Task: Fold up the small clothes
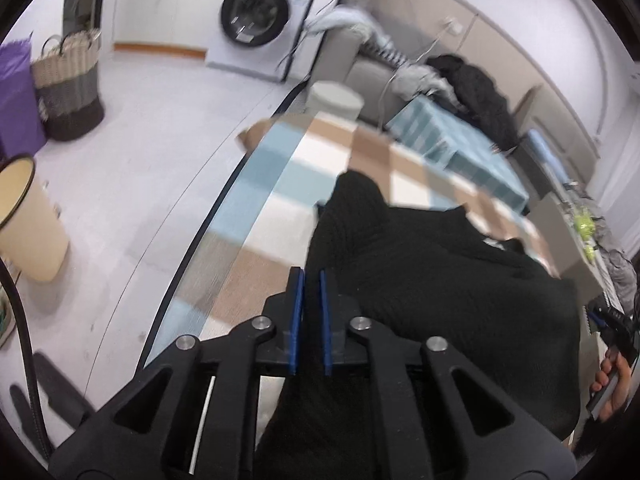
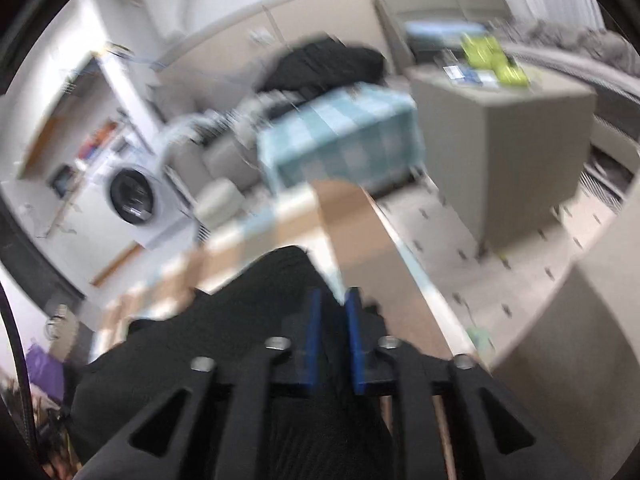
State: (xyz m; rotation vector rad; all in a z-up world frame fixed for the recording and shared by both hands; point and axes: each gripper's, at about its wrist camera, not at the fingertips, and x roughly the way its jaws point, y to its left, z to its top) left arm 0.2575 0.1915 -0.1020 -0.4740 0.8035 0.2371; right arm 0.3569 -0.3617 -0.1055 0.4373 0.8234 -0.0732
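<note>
A black knitted garment (image 1: 440,280) lies on a table covered with a blue, brown and white checked cloth (image 1: 260,208). My left gripper (image 1: 312,280) sits at the garment's left edge, its blue pads nearly together with black fabric in the narrow gap. In the blurred right wrist view the same garment (image 2: 280,272) runs up between the blue pads of my right gripper (image 2: 332,296), which is shut on it near the edge of the checked table (image 2: 344,216). A sleeve-like end of the garment points away from both grippers.
A washing machine (image 1: 256,16), a woven basket (image 1: 68,80) and a cream bin (image 1: 28,220) stand on the floor to the left. Beyond the table are a sofa with dark clothes (image 1: 472,84) and a teal checked cover (image 1: 452,148). A person's hand (image 1: 612,384) shows at the right edge. A grey cabinet (image 2: 500,140) stands to the right.
</note>
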